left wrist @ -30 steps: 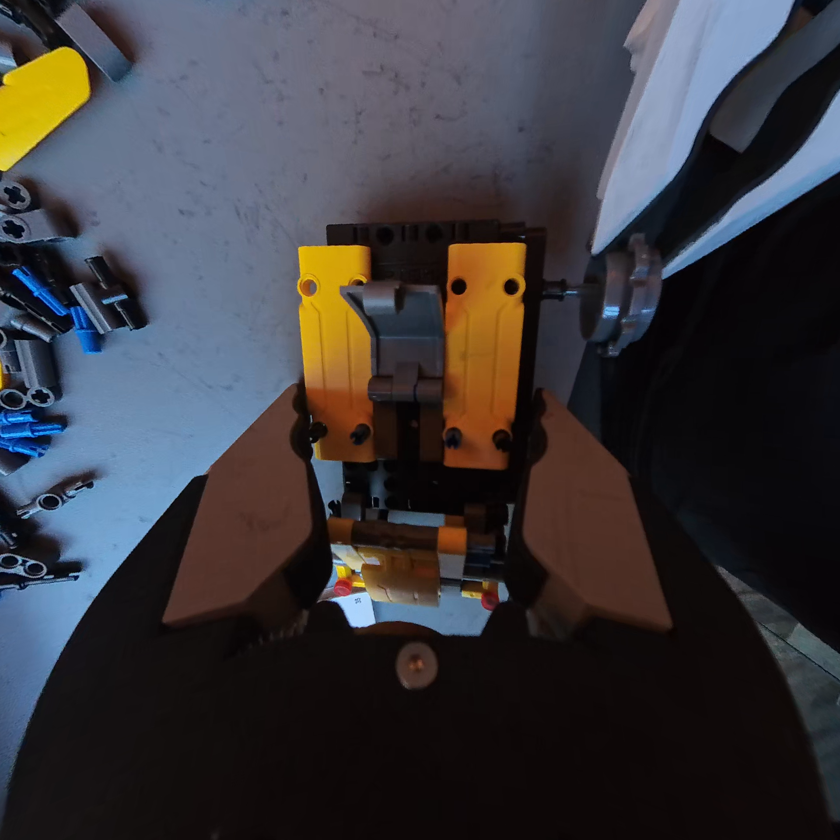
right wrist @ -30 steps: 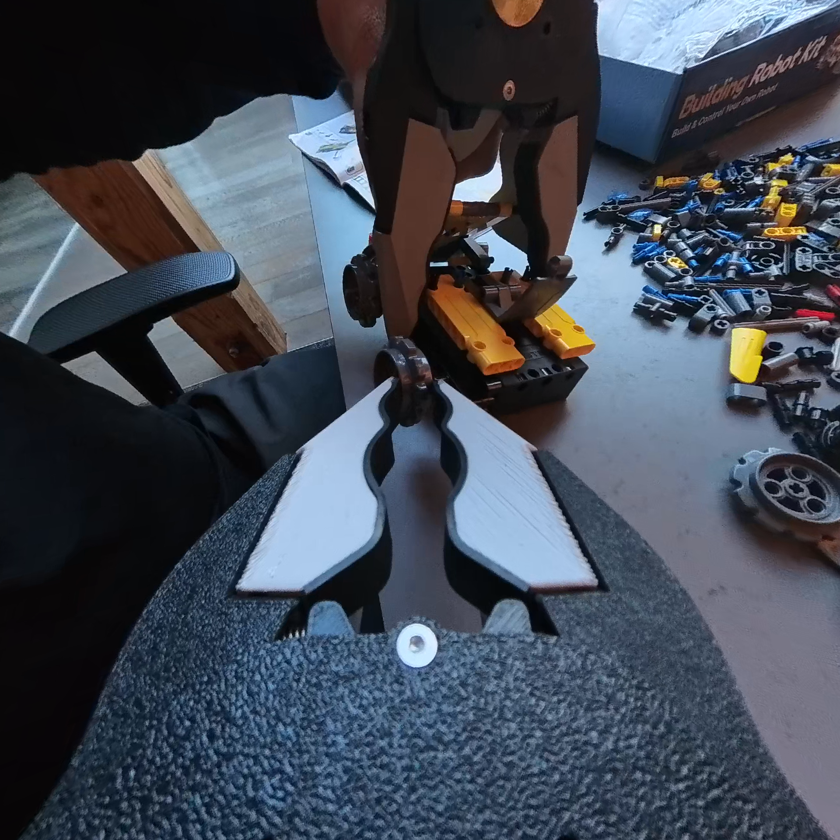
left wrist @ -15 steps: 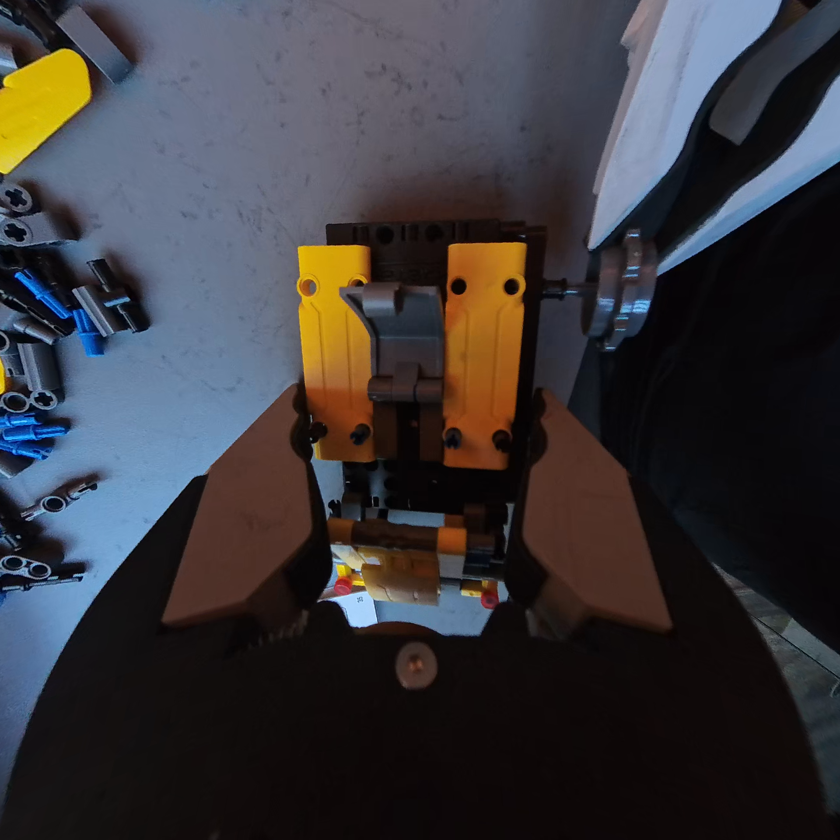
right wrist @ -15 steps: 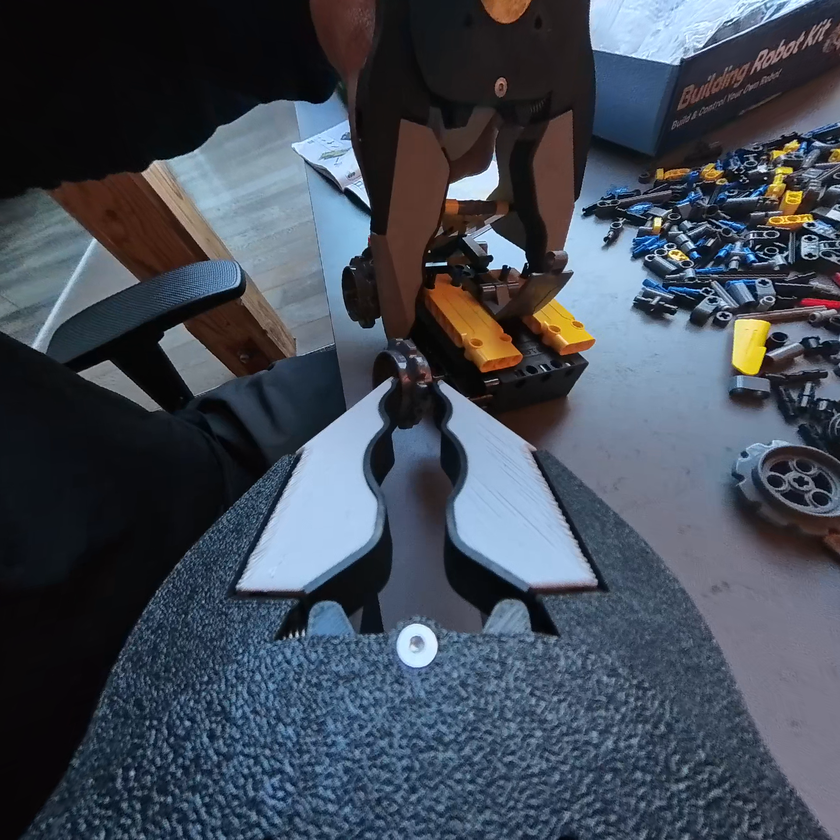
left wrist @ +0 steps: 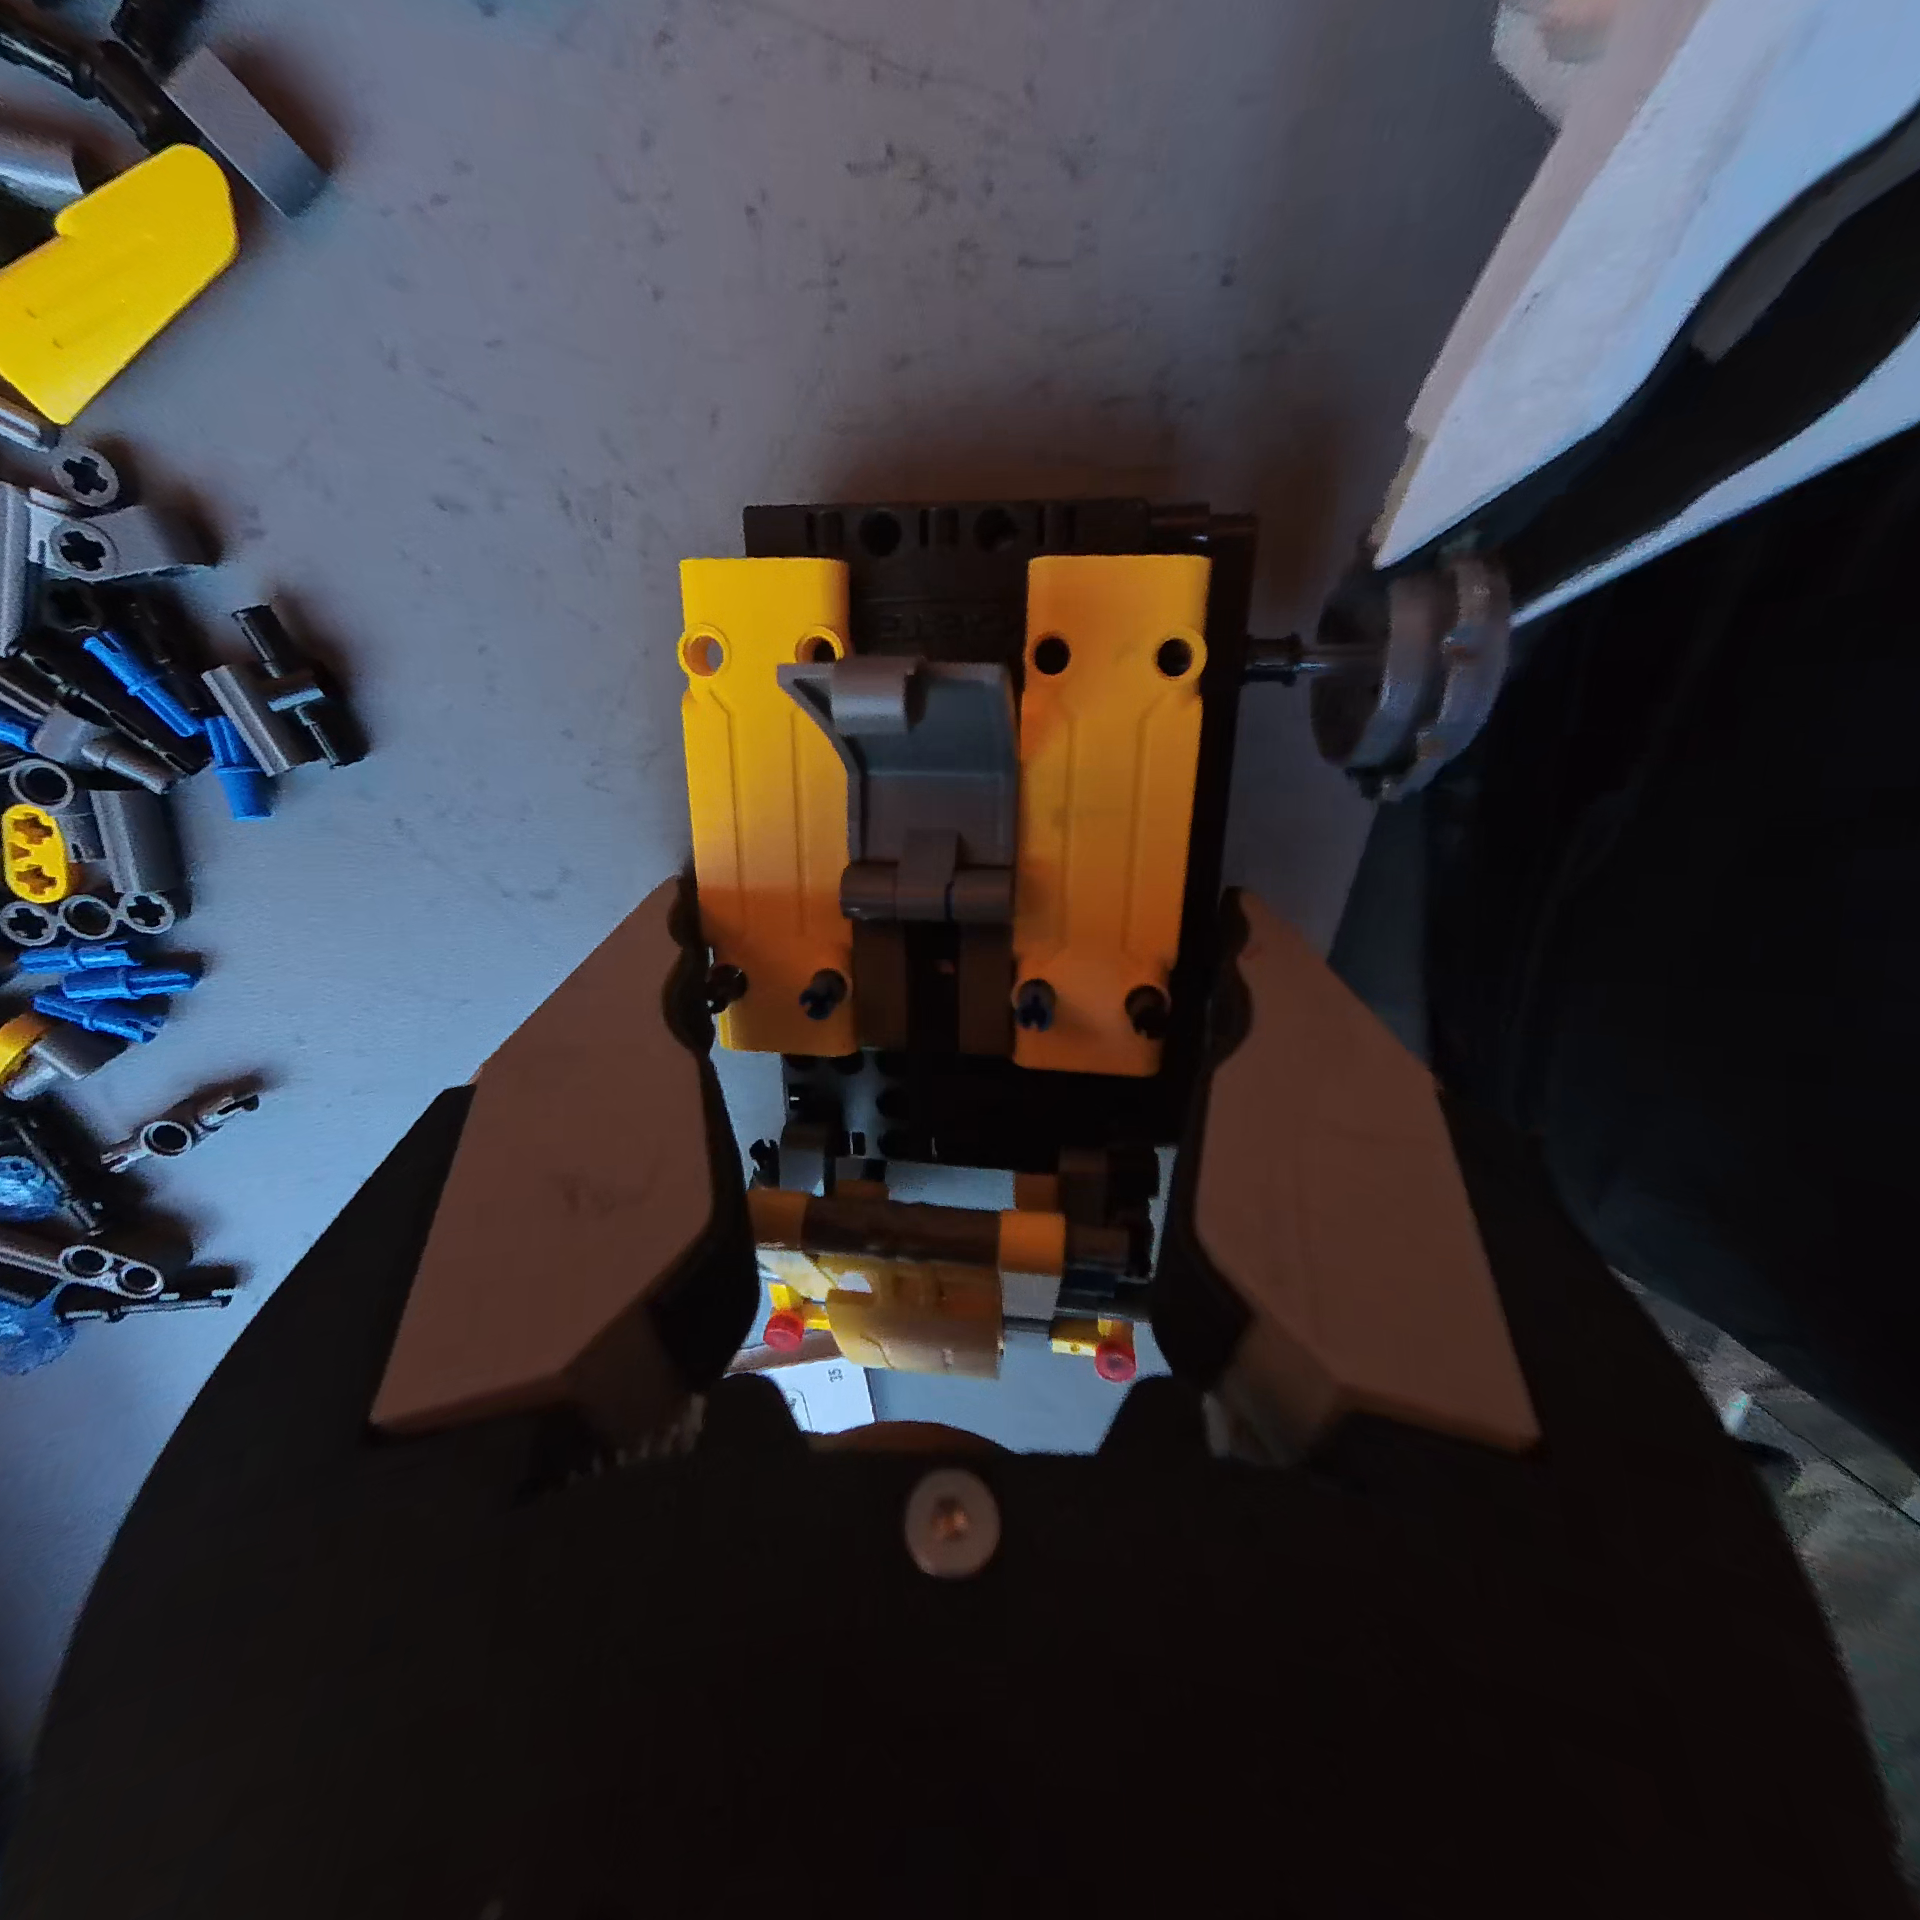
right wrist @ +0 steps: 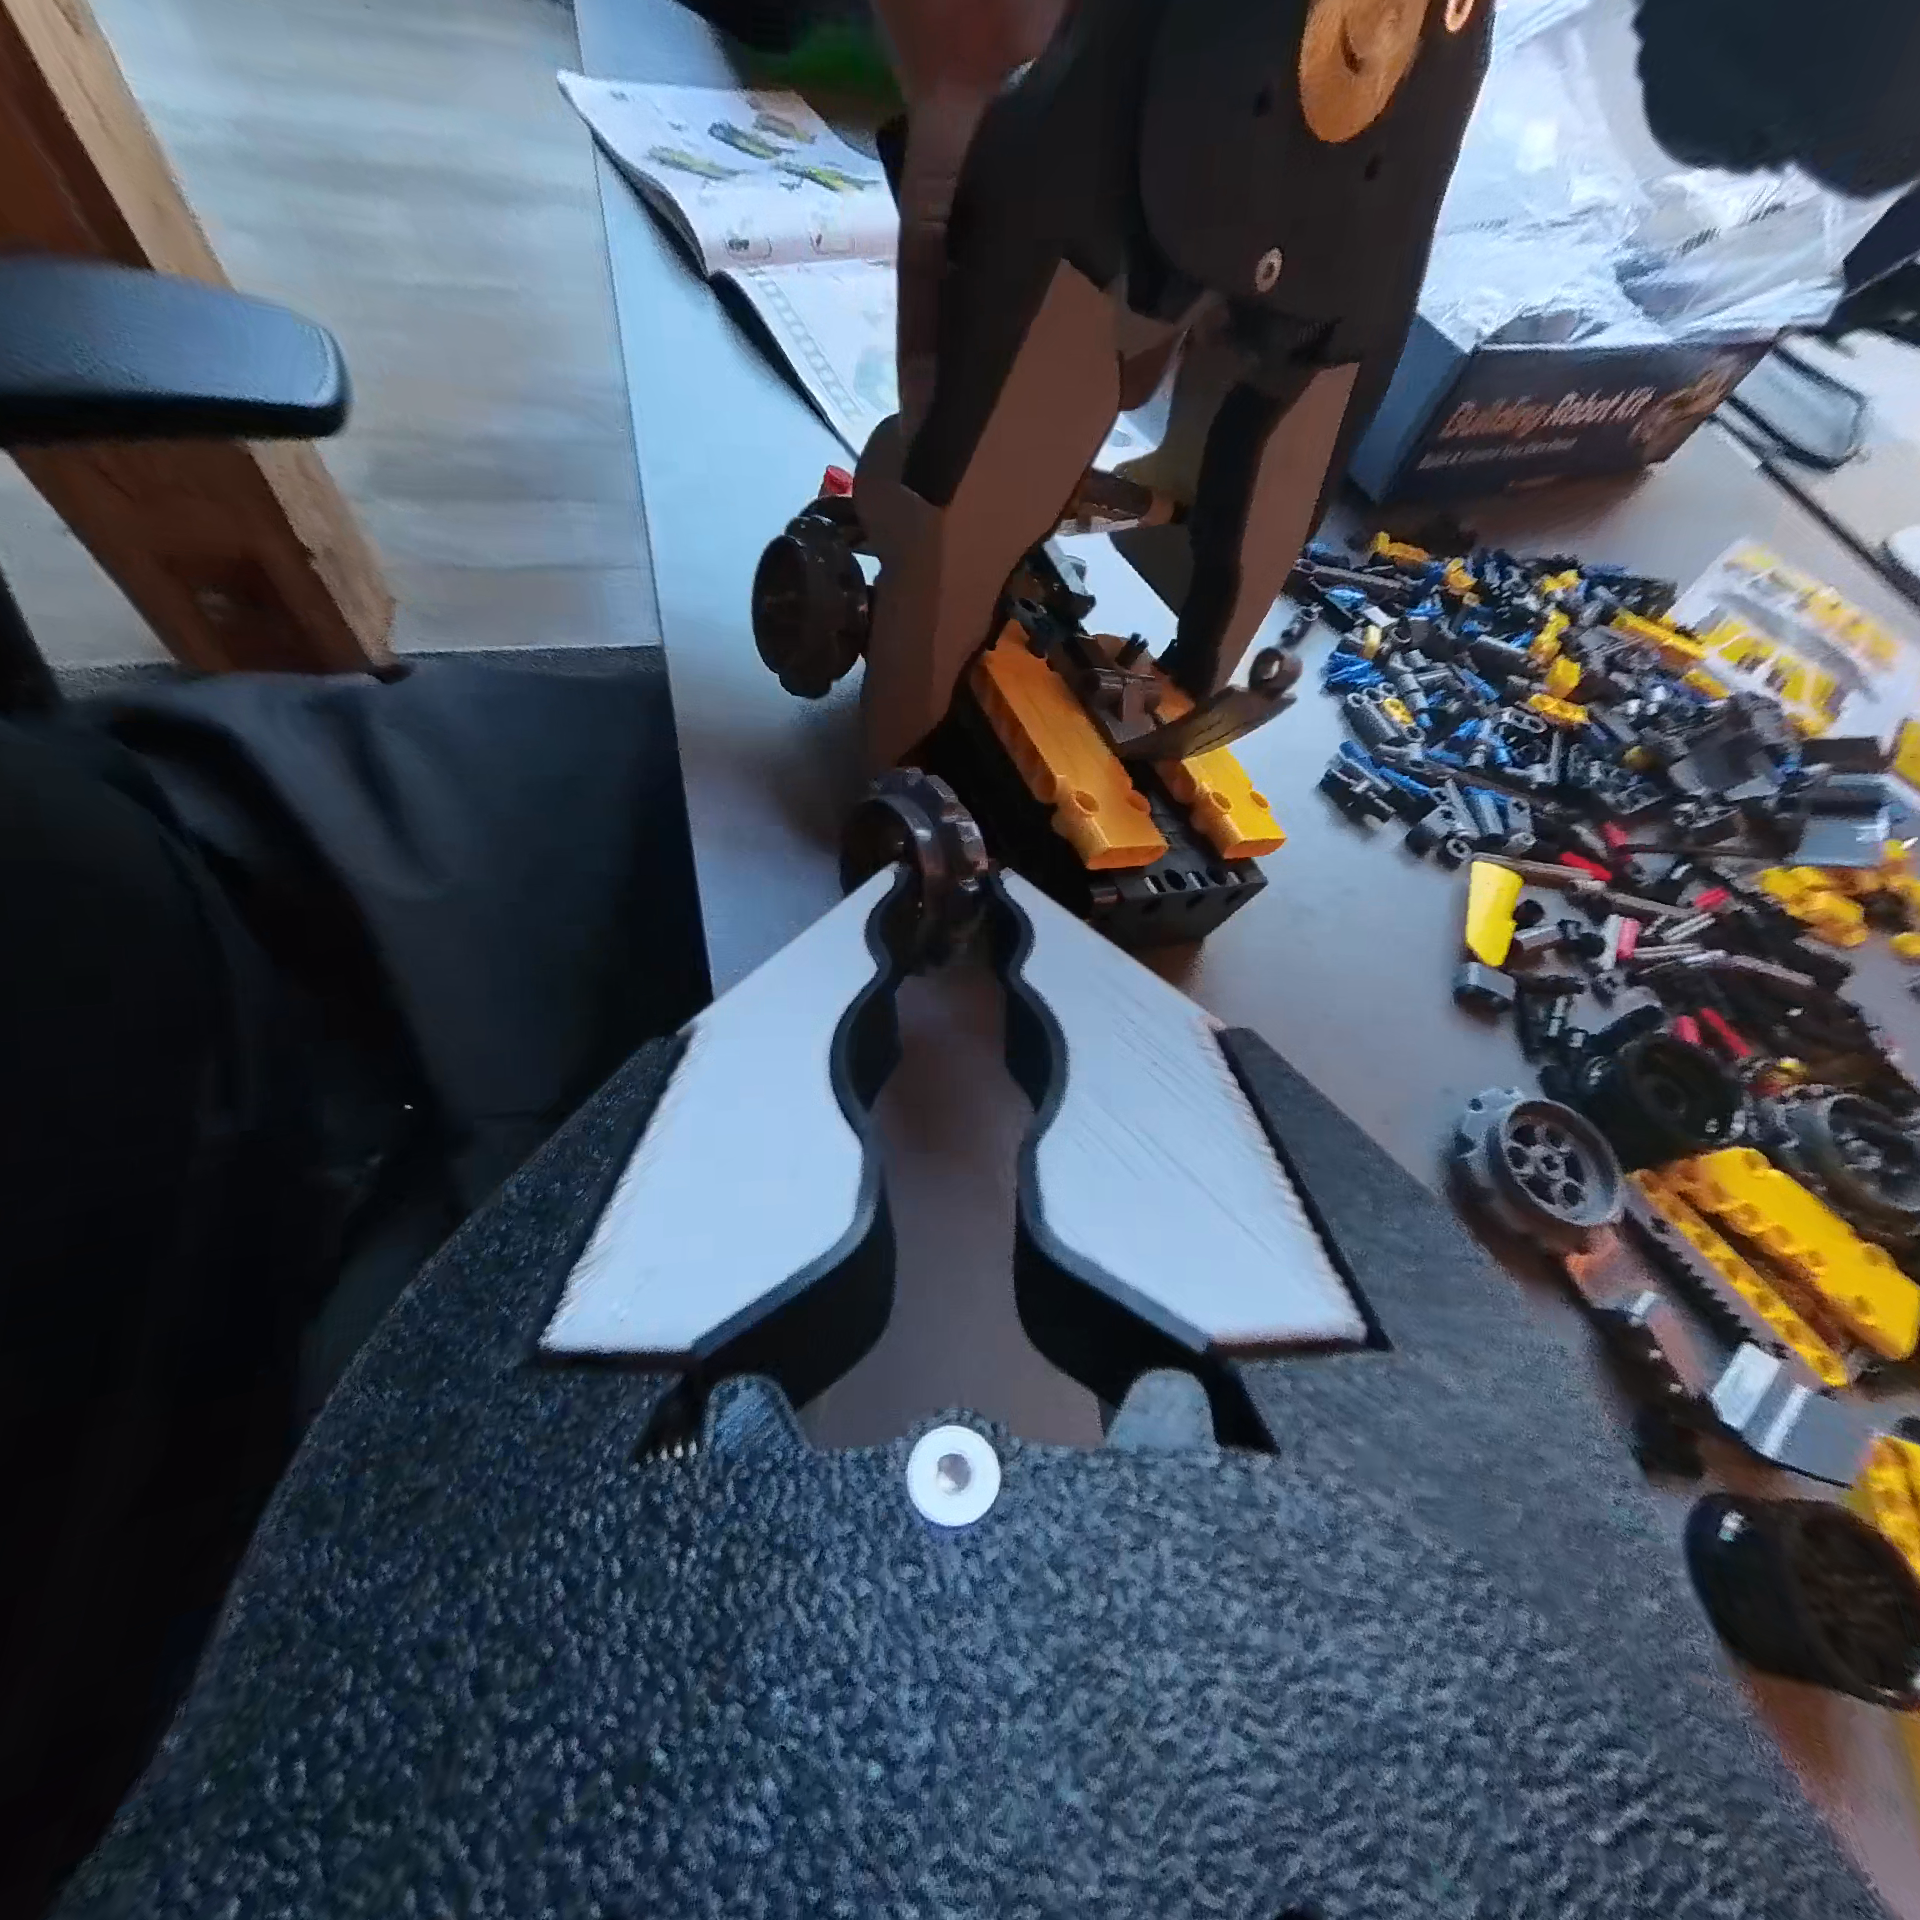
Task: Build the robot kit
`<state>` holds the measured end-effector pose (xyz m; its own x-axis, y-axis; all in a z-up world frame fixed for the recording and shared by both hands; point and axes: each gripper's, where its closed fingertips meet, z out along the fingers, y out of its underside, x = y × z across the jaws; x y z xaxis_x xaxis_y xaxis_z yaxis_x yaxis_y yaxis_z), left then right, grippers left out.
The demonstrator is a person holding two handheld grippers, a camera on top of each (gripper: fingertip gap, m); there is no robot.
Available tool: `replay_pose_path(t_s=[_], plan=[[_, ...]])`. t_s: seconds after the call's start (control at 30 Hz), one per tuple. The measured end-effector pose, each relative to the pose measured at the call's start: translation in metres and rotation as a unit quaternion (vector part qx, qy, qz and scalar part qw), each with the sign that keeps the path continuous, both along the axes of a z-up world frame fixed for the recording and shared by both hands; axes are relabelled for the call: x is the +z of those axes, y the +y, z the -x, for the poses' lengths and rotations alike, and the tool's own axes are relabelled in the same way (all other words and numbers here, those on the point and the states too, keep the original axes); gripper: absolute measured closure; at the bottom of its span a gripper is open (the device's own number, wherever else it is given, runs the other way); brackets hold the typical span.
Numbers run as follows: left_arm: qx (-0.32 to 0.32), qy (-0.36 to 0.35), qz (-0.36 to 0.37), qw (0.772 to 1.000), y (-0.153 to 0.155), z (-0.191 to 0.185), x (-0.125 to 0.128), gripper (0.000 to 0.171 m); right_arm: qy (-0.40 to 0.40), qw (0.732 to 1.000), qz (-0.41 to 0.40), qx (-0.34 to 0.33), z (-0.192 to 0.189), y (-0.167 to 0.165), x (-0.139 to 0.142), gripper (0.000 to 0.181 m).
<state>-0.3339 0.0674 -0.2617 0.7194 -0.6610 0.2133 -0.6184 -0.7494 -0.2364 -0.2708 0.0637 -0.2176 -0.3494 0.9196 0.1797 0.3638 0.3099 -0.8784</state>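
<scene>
My left gripper (left wrist: 956, 966) is shut on a black and yellow brick vehicle model (left wrist: 764, 790), its brown fingers (left wrist: 582, 1174) clamping both sides. The model stands on the grey table (left wrist: 623, 312), with a grey hinged piece (left wrist: 925, 769) between its yellow panels. My right gripper (right wrist: 935, 888) is shut on a dark wheel (right wrist: 914, 831). In the left wrist view the wheel (left wrist: 1413, 686) sits at the end of a black axle (left wrist: 1283, 649) that sticks out of the model's right side. The right wrist view also shows the model (right wrist: 1122, 810), the left gripper (right wrist: 1070, 675) over it, and another wheel (right wrist: 810, 603) on its far side.
A pile of loose small parts (right wrist: 1538, 675) covers the table to the right, with a loose wheel (right wrist: 1548, 1153) and yellow beams (right wrist: 1766, 1247). A blue box (right wrist: 1558, 416) and a booklet (right wrist: 769, 208) lie beyond. A chair armrest (right wrist: 156, 353) is left, past the table edge. Loose parts (left wrist: 94, 748) lie left of the model.
My right gripper has swung and tilted while keeping hold of the wheel at the axle, so its view now shows more of the table to the right. The left gripper and model have stayed still.
</scene>
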Motion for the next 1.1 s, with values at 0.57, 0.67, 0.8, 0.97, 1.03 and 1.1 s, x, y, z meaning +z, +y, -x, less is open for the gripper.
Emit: replay_pose_path(t_s=[0.57,0.67,0.8,0.97,1.03,1.1], plan=[[-0.005,0.042,-0.031,0.999,-0.001,0.000,-0.005,0.076,0.016,0.994,-0.105,-0.004,-0.002,-0.003,-0.008,0.161],[-0.007,0.045,-0.032,0.998,-0.002,0.000,-0.005,0.076,0.015,0.994,-0.112,0.002,-0.002,-0.004,-0.009,0.161],[-0.011,0.052,-0.031,0.998,-0.002,0.001,-0.006,0.076,0.016,0.992,-0.124,0.003,-0.002,-0.003,-0.010,0.159],[-0.016,0.063,-0.037,0.997,-0.002,0.001,-0.006,0.076,0.020,0.985,-0.169,0.009,-0.003,-0.008,-0.015,0.168],[-0.019,0.073,-0.038,0.996,-0.002,0.002,-0.007,0.076,0.022,0.983,-0.183,0.007,-0.003,-0.009,-0.016,0.168],[-0.020,0.083,-0.038,0.996,-0.003,0.003,-0.007,0.076,0.018,0.982,-0.186,0.004,-0.003,-0.009,-0.017,0.168]])
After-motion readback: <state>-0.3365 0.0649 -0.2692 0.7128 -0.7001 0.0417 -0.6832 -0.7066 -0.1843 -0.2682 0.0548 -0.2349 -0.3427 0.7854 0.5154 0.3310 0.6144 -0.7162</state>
